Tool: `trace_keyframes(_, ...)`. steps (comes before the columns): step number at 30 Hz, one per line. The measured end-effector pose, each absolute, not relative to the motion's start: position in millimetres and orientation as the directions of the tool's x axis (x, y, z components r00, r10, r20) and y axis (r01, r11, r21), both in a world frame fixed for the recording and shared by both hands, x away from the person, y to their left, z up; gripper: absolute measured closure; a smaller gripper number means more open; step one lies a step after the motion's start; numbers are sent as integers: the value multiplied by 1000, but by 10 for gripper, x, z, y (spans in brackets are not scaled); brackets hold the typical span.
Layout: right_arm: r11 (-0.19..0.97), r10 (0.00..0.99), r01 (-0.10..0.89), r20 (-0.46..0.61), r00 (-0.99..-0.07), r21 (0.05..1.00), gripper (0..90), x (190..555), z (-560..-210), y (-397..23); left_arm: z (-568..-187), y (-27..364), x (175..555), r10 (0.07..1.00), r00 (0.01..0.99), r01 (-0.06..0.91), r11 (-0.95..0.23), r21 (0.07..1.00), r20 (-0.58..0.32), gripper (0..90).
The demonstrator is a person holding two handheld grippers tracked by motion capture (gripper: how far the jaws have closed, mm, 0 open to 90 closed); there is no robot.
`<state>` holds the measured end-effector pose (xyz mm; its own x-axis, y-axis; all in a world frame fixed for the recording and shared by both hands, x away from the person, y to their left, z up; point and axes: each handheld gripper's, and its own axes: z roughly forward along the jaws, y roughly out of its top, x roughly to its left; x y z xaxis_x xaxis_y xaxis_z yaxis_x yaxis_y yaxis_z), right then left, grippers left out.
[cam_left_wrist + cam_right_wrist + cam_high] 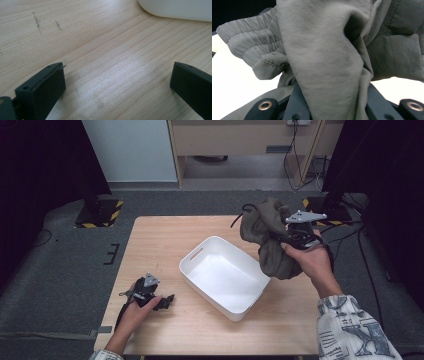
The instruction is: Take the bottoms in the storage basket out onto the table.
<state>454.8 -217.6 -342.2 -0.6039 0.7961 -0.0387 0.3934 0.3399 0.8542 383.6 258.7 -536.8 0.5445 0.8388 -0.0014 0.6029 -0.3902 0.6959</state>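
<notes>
A light wooden table (pixel 165 245) is seen on dark grey carpet, with a white bin (pixel 225 275) set diagonally at its middle. No legible writing is found on the things; only a letter print is seen on the sleeve (pixel 355 330). An olive garment (pixel 267 240), bunched and hanging with its long axis roughly vertical, is held above the table at 2 o'clock of the bin, clamped by the right gripper (pixel 292 236). Its gathered elastic hem (pixel 254 45) is revealed in the right gripper view. The left gripper (pixel 167 301), at 8 o'clock, is rested with jaws apart over bare wood.

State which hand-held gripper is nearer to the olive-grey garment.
Right. The right hand-held gripper is clamped on the olive-grey garment, holding it up beside the white bin. The left hand-held gripper rests open on the table, across the bin from it.
</notes>
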Motion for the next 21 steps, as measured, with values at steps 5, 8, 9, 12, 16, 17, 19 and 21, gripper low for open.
trace_keyframes(5, 317, 818, 399, -36, -574, 860, 761, 4529, -3475, -2361, -5369, 2585, 3838, 838, 546, 602, -391, 696, -1, 0)
trace_keyframes(8, 309, 830, 410, -33, -556, 858, 760, 4529, -3530, -2473, -5369, 2584, 3839, 838, 546, 602, -391, 696, -1, 0)
trace_keyframes(9, 307, 835, 417, -31, -550, 855, 760, 4528, -3548, -2503, -5369, 2584, 3838, 838, 546, 602, -392, 696, -1, 0)
trace_keyframes(12, 298, 852, 434, -32, -522, 850, 760, 4541, -3631, -2620, -5369, 2583, 3837, 837, 547, 601, -392, 696, -1, 0)
trace_keyframes(16, 277, 870, 454, -20, -493, 847, 760, 4551, -3715, -2744, -5369, 2583, 3838, 836, 548, 601, -393, 696, -1, 0)
trace_keyframes(17, 279, 872, 453, -25, -489, 847, 760, 4557, -3735, -2774, -5369, 2582, 3839, 836, 548, 601, -393, 696, -1, 0)
trace_keyframes(19, 270, 880, 460, -22, -475, 846, 760, 4564, -3766, -2829, -5369, 2581, 3839, 836, 548, 601, -393, 696, -1, 0)
trace_keyframes(21, 259, 885, 465, -16, -465, 847, 760, 4569, -3797, -2883, -5369, 2581, 3839, 837, 548, 601, -393, 696, -1, 0)
